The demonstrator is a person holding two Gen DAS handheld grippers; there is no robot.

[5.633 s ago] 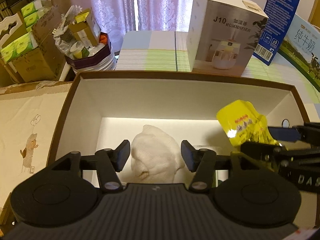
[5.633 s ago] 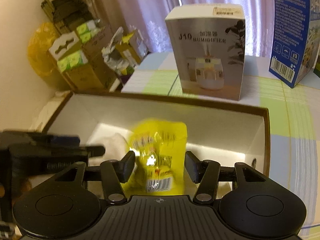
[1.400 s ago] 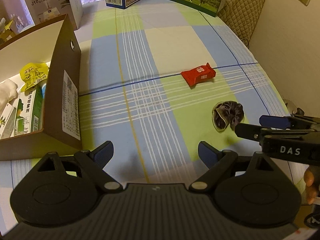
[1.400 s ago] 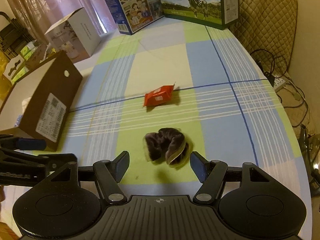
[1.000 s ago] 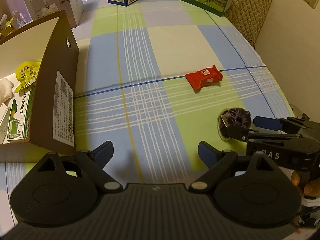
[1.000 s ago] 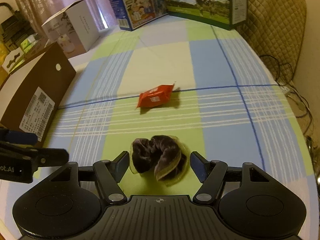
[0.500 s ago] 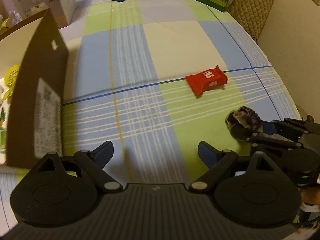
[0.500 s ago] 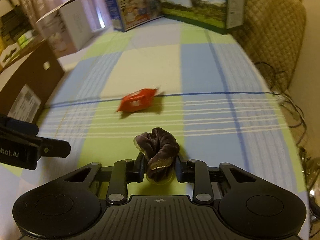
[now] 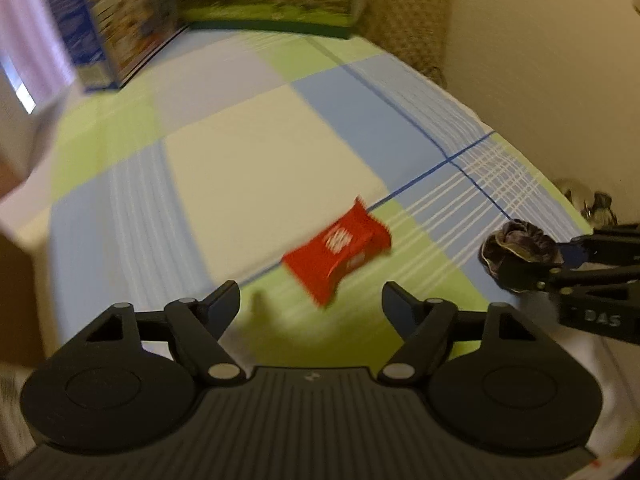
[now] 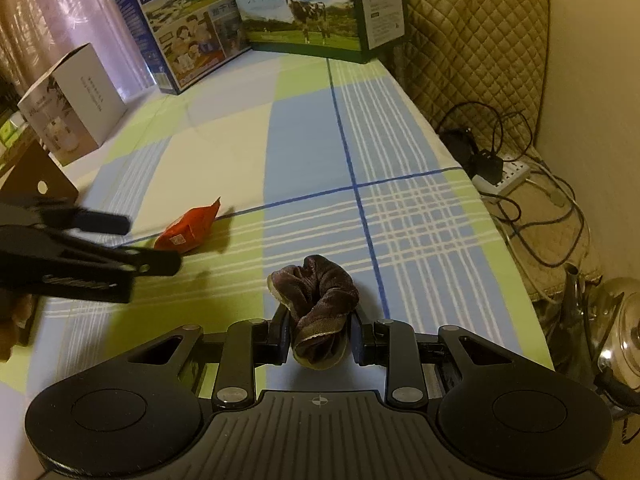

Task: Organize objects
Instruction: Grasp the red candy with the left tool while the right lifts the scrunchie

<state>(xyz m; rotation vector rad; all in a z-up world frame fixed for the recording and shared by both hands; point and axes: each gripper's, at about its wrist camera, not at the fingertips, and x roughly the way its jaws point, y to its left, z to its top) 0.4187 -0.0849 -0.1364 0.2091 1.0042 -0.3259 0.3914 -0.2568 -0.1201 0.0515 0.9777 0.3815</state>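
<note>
Right tongs (image 10: 319,338) — pinching brown velvet scrunchie (image 10: 316,304). Left tongs (image 9: 311,300) — spread, jaws just narrowing, nothing gripped; red snack packet (image 9: 338,250) just ahead, mid-table (image 10: 304,128).

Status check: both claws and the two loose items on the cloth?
Right claw shut on scrunchie. Left claw open, jaws just been closing, nothing between them, red snack packet just ahead on the checked cloth. Nothing in the way.

Right gripper (image 10: 320,336) points steeply down, jaws clamped tight on the dark scrunchie (image 10: 316,308). Left gripper (image 9: 311,296) tilts down beside it, jaws just narrowing yet apart, nothing pressed between them, with the red packet (image 9: 336,252) lying just ahead.
</note>
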